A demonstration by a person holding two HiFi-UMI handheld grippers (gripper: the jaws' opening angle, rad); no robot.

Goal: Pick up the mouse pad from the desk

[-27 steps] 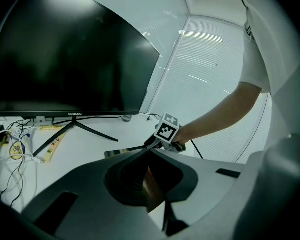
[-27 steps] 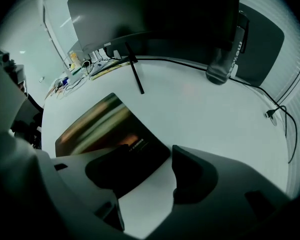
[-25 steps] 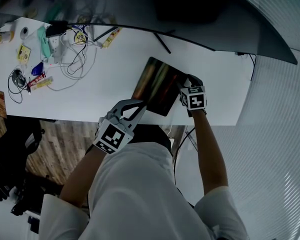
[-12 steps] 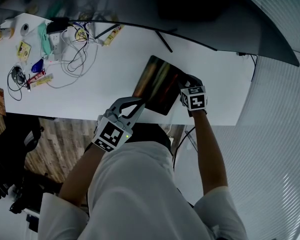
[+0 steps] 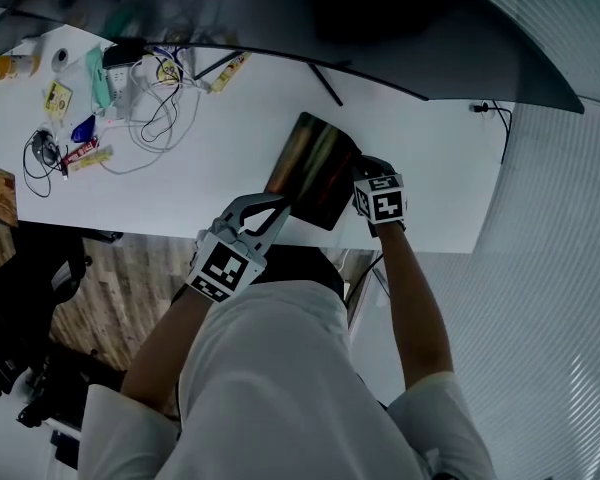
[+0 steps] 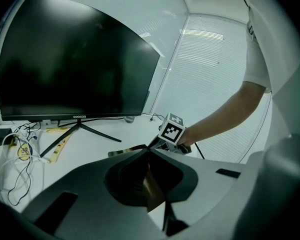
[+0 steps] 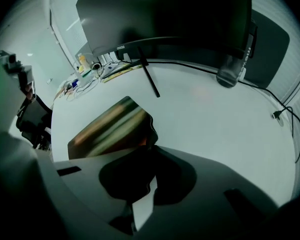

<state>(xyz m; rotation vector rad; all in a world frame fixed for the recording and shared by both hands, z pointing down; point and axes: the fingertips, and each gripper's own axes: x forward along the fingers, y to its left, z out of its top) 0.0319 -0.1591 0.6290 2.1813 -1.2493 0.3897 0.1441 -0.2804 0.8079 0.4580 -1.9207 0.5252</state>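
The mouse pad (image 5: 312, 170) is a dark sheet with brownish stripes, lying at the front edge of the white desk (image 5: 220, 158). My left gripper (image 5: 283, 209) is shut on its near left corner; in the left gripper view the pad (image 6: 153, 190) shows between the meeting jaws. My right gripper (image 5: 361, 167) points steeply down at the pad's right edge. Its jaws are closing and their tips meet on the pad's (image 7: 111, 129) corner, which curls up a little there.
A large dark monitor (image 5: 280, 8) hangs over the desk's back, its stand legs (image 5: 326, 85) just behind the pad. Cables and small items (image 5: 130, 98) clutter the far left. A black chair (image 5: 25, 288) stands below the desk's front edge.
The right gripper has edged slightly left onto the pad's right edge, which now looks a bit raised. The left gripper has kept still on its corner.
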